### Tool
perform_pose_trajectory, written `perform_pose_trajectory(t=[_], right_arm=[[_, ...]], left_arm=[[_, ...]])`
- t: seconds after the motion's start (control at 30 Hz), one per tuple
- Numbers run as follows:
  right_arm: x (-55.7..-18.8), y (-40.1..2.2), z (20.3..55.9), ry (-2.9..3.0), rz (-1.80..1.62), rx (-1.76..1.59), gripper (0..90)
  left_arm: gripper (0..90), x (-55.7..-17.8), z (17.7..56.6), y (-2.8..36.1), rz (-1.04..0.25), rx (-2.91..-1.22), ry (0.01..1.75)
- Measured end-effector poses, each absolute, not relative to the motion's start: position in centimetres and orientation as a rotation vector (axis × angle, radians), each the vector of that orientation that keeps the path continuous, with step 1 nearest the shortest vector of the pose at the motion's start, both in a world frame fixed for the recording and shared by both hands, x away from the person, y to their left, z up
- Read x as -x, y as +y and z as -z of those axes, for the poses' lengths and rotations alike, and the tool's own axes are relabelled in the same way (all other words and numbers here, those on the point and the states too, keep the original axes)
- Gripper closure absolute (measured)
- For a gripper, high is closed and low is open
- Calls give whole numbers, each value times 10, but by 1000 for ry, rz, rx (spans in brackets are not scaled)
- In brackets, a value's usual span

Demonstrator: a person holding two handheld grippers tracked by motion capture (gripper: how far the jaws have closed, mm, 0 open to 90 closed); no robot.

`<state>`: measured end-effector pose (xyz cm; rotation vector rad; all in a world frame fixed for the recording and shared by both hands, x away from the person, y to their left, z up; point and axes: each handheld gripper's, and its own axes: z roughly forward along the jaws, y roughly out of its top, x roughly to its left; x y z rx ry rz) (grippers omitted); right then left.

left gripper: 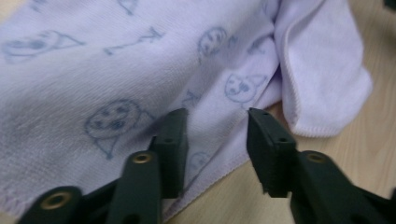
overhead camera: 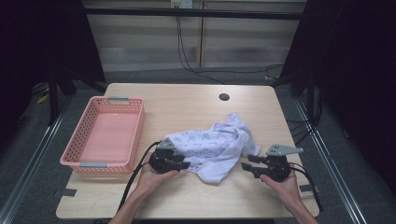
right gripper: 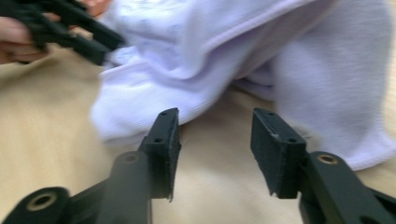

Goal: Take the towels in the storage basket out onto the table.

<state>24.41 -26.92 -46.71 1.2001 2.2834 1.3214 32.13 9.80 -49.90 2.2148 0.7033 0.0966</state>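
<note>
A crumpled white cloth (overhead camera: 215,144) with faint blue animal drawings lies on the wooden table (overhead camera: 187,105), right of centre. My left gripper (overhead camera: 186,164) is at the cloth's left front edge, held in a hand. In the left gripper view the cloth (left gripper: 116,70) spreads just beyond the left gripper (left gripper: 217,126), whose jaws stand apart over the hem without pressing it. My right gripper (overhead camera: 245,162) sits low at the cloth's right front corner. In the right gripper view the right gripper (right gripper: 215,123) is open over bare wood, with the cloth (right gripper: 210,42) just ahead and the left gripper (right gripper: 70,28) at top left.
A pink plastic basket (overhead camera: 138,130) with grey handles stands at the table's left side, nothing inside it. A round cable hole (overhead camera: 224,97) sits near the table's far edge. Cables hang behind the table. Dark floor surrounds it.
</note>
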Motion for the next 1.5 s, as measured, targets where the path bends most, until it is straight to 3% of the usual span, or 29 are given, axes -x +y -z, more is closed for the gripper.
perform_pose_trajectory(t=[0.1, 0.17, 0.27, 0.3, 0.33, 0.43, 0.53, 0.6, 0.67, 0.7, 0.73, 0.83, 1.03, 1.27, 1.5], right_arm=[[-237, -262, 469, 2328, -1308, -1164, 569], [-238, -243, 469, 2370, -1307, -1108, 590], [-243, -230, 468, 2392, -1338, -1069, 609], [-249, -218, 466, 2418, -1357, -1022, 695], [-254, -211, 466, 2425, -1363, -1020, 693], [-263, -199, 468, 2441, -1388, -999, 649], [-282, -179, 483, 2505, -1329, -1002, 518], [-284, -174, 489, 2525, -1290, -997, 501], [-285, -170, 498, 2539, -1238, -994, 527], [-283, -170, 497, 2534, -1176, -971, 730], [-283, -171, 496, 2541, -1166, -978, 807], [-282, -179, 487, 2512, -1204, -1009, 833], [-270, -192, 459, 2436, -1374, -1001, 819], [-246, -245, 447, 2340, -1430, -1088, 830], [-233, -282, 456, 2316, -1418, -1175, 821]], left_arm=[[830, -323, 498, 97, -56, -2205, 729], [869, -322, 498, 97, -33, -2203, 709], [880, -320, 494, 98, -38, -2197, 697], [882, -316, 487, 100, -61, -2165, 677], [883, -315, 485, 101, -46, -2151, 664], [886, -313, 482, 104, -22, -2112, 670], [885, -313, 479, 106, 10, -2075, 673], [885, -312, 478, 107, 15, -2061, 679], [885, -314, 477, 109, 12, -2052, 682], [887, -315, 474, 113, -6, -2026, 692], [889, -314, 471, 116, -43, -2009, 705], [893, -315, 467, 121, -48, -1978, 709], [894, -312, 444, 138, -93, -1889, 710], [894, -311, 420, 172, -119, -1837, 741], [892, -319, 424, 145, -85, -1926, 686]])
